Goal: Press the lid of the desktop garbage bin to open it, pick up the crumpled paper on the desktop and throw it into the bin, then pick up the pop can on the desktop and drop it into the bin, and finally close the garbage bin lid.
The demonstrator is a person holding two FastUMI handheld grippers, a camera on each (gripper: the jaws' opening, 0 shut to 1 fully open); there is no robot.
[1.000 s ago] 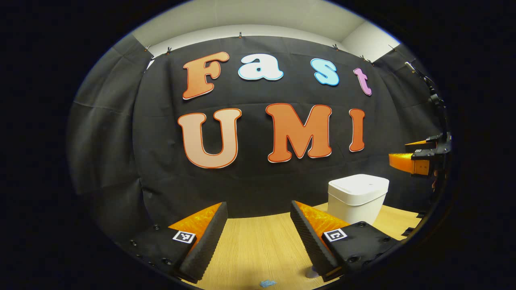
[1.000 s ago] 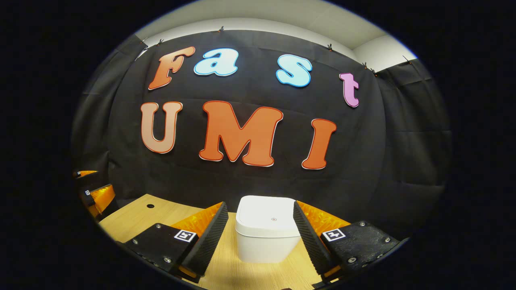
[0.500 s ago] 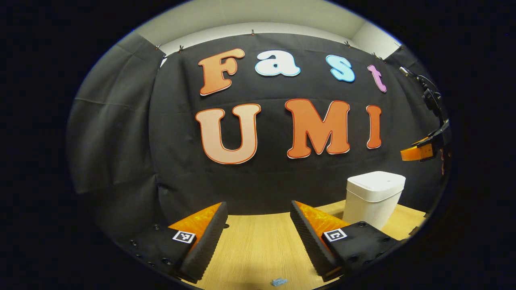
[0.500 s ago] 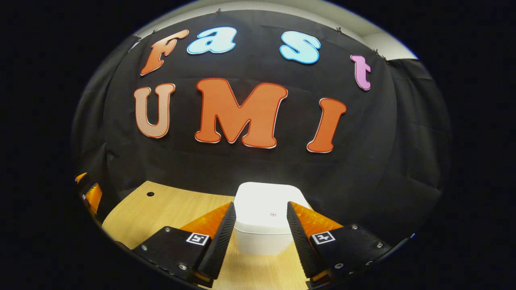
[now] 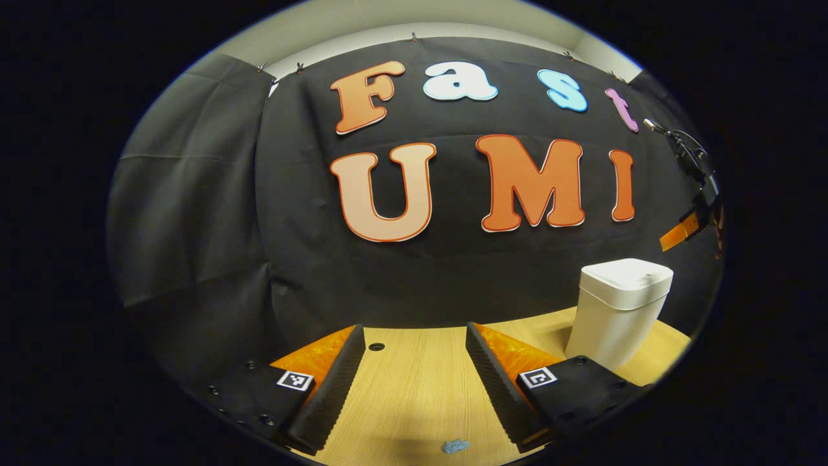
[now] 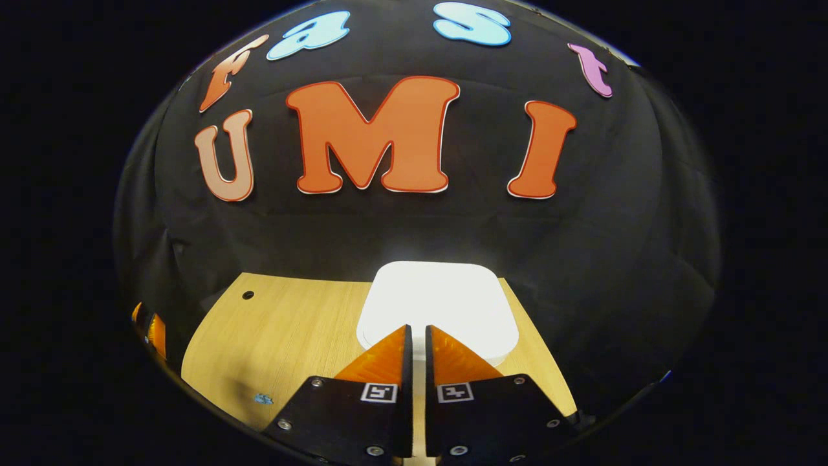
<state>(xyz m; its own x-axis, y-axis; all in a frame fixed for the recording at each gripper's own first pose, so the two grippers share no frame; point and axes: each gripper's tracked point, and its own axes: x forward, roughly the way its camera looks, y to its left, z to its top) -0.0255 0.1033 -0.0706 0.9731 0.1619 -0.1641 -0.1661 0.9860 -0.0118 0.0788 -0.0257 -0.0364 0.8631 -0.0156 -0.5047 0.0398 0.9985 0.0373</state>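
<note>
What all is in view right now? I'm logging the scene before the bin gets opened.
garbage bin: one, white, lid down, on the desktop's far right by the cloth wall.
blue scrap: one, small, near edge of the desktop.
desktop: one, light wood, with a small round hole.
cloth wall: black, behind the desktop.
left gripper: fingers wide apart, above bare wood.
right gripper: fingers nearly together, tips over the bin's lid.

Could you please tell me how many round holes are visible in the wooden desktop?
1: a single round hole near the desktop's far left corner, left of the bin. Others may be hidden.
</note>
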